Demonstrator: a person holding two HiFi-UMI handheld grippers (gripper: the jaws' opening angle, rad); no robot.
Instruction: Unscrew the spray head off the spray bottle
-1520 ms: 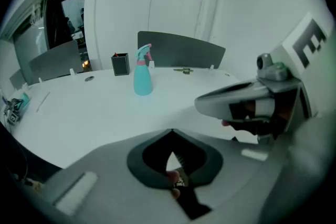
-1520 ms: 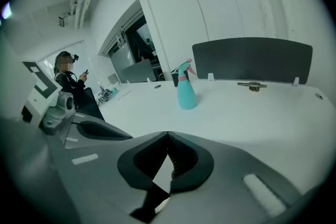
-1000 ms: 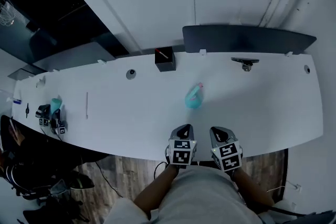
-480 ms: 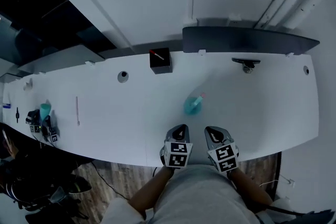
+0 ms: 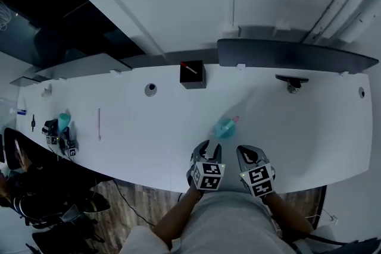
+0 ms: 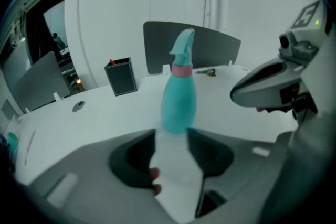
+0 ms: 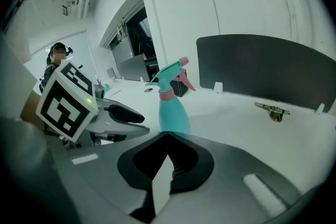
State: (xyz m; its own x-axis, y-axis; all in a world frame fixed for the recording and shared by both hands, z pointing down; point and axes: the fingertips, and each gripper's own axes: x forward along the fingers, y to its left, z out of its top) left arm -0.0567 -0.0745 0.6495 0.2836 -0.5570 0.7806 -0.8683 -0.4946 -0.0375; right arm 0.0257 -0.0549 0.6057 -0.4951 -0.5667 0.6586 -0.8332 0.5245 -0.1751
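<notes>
The spray bottle (image 5: 226,127) stands upright on the white table (image 5: 119,122), just below the middle of the head view. Its spray head (image 6: 184,44) is on top above a pink collar, so nothing is unscrewed yet. Standing free like this, the bottle would probably just spin under a twist, so it likely needs two grips, one on the body and one on the head.

Both grippers wait side by side at the lower middle of the head view, pointing up-frame at the bottle and not touching it. The left gripper (image 5: 206,149) is lined up squarely. In the left gripper view the bottle rises dead centre, just past the tips. Its jaws have just been opening to a narrow gap with only bare table between them, probably to take the body. The right gripper (image 5: 250,154) is clenched on nothing, its tips meeting. In the right gripper view the bottle sits just above them, so it probably goes to the head later.
</notes>
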